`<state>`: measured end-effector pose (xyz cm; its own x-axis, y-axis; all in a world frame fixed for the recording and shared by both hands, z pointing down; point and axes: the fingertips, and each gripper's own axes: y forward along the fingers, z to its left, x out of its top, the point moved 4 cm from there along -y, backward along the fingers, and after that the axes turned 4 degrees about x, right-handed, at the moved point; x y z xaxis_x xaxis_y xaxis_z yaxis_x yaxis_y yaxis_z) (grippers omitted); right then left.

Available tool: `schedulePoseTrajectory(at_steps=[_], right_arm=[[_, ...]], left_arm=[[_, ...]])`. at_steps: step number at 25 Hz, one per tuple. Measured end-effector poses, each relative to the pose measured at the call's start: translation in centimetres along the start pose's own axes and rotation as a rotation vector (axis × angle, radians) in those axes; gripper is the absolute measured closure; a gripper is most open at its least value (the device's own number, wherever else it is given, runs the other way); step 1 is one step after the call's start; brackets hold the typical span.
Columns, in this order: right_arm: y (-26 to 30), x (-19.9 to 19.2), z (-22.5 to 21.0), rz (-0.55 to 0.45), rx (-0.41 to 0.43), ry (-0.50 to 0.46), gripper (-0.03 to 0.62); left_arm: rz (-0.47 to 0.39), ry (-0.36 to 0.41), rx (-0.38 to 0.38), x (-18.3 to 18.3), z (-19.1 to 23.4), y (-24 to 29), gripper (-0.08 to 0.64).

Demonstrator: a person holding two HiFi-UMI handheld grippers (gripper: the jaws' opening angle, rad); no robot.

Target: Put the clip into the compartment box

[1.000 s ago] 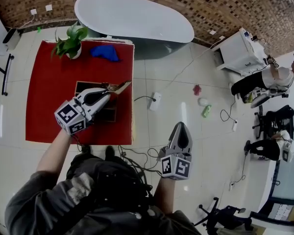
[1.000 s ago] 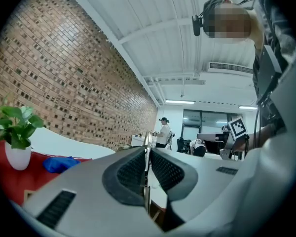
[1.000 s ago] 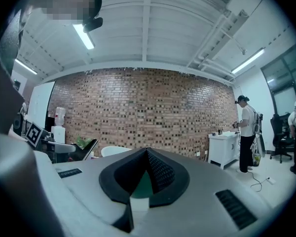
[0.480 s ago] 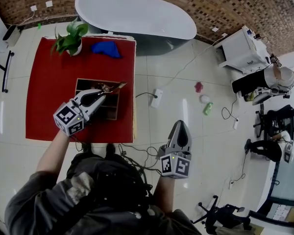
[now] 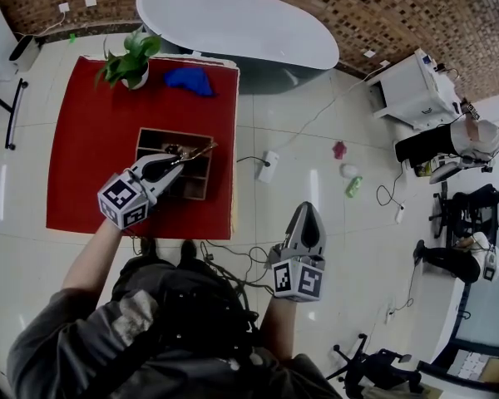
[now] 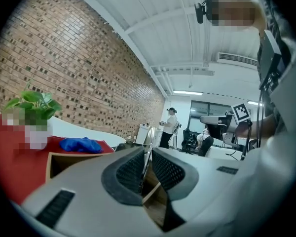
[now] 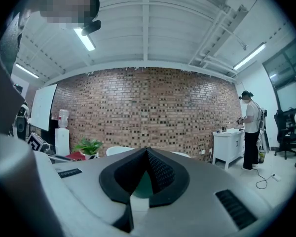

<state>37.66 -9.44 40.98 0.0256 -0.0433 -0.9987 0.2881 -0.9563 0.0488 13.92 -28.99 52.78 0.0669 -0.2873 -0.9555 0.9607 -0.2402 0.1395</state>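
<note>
- Now: clip [image 5: 198,150] above the far-right corner of compartment box [image 5: 150,133], long axis in line with left gripper [image 5: 181,158], tip pointing beyond box.
- Box contents unclear.
- Left jaws just easing apart, clip pinched between them.
- Right gripper [image 5: 306,210] closed, empty, well right of box.

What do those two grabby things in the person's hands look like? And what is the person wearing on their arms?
The left gripper and right gripper are each a smooth light-grey shell that tapers to a point. Dark dotted pads line the inside. At the back of each sits a cube printed with black-and-white square markers. The person wears a dark grey top, and its sleeves leave the forearms bare.
</note>
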Motion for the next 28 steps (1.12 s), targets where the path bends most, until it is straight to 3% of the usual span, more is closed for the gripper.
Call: schedulePoseTrajectory(at_steps=[2, 4, 11, 15, 24, 28], right_arm=[[-0.1, 0.0, 0.3, -0.001, 0.002, 0.0, 0.588], [-0.3, 0.0, 0.7, -0.003, 0.004, 0.002, 0.588], [-1.1, 0.3, 1.8, -0.019, 0.014, 0.004, 0.588], [-1.4, 0.8, 2.2, -0.035, 0.022, 0.004, 0.588], [-1.6, 3.2, 4.3, -0.082, 0.105, 0.004, 0.588], [-1.3, 4.5, 6.1, -0.119, 0.16, -0.008, 0.588]], left_arm=[[-0.014, 0.001, -0.013, 0.3, -0.4, -0.2, 0.479], [-0.025, 0.007, -0.025, 0.7, -0.7, -0.6, 0.409], [-0.044, 0.01, -0.006, 1.4, -0.9, -2.1, 0.408], [-0.135, 0.011, 0.006, 4.6, -1.9, -4.4, 0.408], [-0.23, 0.048, 0.107, 9.9, -3.2, -10.6, 0.526], [-0.259, 0.075, 0.132, 11.8, -4.3, -13.4, 0.526]])
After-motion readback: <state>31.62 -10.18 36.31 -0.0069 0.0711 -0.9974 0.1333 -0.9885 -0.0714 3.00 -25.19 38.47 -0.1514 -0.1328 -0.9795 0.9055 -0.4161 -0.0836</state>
